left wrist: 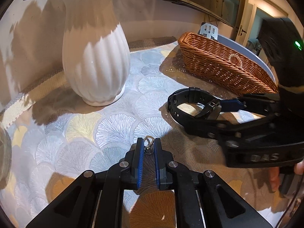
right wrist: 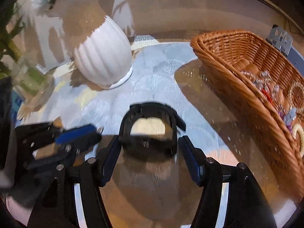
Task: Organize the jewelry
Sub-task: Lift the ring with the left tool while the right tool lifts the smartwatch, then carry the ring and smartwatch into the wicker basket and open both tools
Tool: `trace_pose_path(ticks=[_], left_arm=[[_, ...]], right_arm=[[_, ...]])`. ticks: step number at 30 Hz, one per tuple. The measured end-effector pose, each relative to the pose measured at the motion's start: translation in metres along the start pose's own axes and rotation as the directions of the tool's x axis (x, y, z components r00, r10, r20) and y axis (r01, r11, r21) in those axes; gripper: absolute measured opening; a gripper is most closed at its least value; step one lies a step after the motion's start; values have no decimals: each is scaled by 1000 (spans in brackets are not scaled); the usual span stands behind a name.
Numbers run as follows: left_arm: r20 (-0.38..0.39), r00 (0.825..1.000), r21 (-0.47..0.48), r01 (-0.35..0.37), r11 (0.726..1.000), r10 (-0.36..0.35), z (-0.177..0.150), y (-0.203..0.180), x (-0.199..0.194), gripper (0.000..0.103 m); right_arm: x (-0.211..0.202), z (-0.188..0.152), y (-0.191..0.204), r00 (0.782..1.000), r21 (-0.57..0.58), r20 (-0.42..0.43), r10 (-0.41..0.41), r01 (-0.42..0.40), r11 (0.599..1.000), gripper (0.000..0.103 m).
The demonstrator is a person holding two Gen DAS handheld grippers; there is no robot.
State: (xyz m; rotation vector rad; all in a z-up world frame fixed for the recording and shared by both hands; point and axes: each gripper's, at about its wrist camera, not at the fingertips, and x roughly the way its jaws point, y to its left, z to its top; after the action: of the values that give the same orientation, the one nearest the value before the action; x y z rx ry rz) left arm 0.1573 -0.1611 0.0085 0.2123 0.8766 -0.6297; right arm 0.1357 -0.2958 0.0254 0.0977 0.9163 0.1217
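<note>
- Left wrist view: left hand-held gripper (left wrist: 147,147) nearly closed, blue pads pinching a small silver clasp (left wrist: 148,146) with a little ball below it; piece too small to name further.
- Clasp sits low over the patterned cloth (left wrist: 106,125) on the worktop.
- Black watch (left wrist: 191,104) ahead and to the right, strap looped, buckle end at the tips of the right hand-held gripper (left wrist: 222,112).
- Right gripper comes in from the right edge, fingers on either side of the watch's near end; from here cannot tell if it grips.
- White ribbed vase (left wrist: 96,64) stands upright on the cloth, left of the watch and well apart from it.
- Wicker basket (left wrist: 218,66) behind the watch, near the far right.

- Right wrist view (blurred): right hand-held gripper (right wrist: 150,147) wide open, fingers flanking the watch (right wrist: 150,131) without clear contact.
- Watch lies on the cloth (right wrist: 155,70), loop facing up, between the fingertips.
- Left hand-held gripper (right wrist: 98,131) at left, just beside the watch, blue pad visible.
- Basket (right wrist: 247,102) to the right, near the watch, holding mixed jewelry (right wrist: 269,87): sparkly, red and pale pieces.
- Vase (right wrist: 103,60) behind, tilted by the lens.
</note>
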Motion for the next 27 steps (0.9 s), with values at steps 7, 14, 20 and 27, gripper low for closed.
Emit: trace_pose_path(ticks=[7,14,20,27], left_arm=[[-1,1000,2,0,1000,0,-1,-1,0,10],[28,1000,42,0,999,-1,-2,-10,-8,9],[68,997,114,32,993,-40,4,-36,-33,9],[154,987,198,6,980,-37,49,-88,-80,9]], right_arm=[[16,8,18,993,-55,32,-115,117,992,69],[4,-2,8,998,-83,24,-61,63,995,61],[-37,-17,-12,999,-69,5,39,-39,997,61],[-130,-12,-70,986,2,147,79,-81,997,61]])
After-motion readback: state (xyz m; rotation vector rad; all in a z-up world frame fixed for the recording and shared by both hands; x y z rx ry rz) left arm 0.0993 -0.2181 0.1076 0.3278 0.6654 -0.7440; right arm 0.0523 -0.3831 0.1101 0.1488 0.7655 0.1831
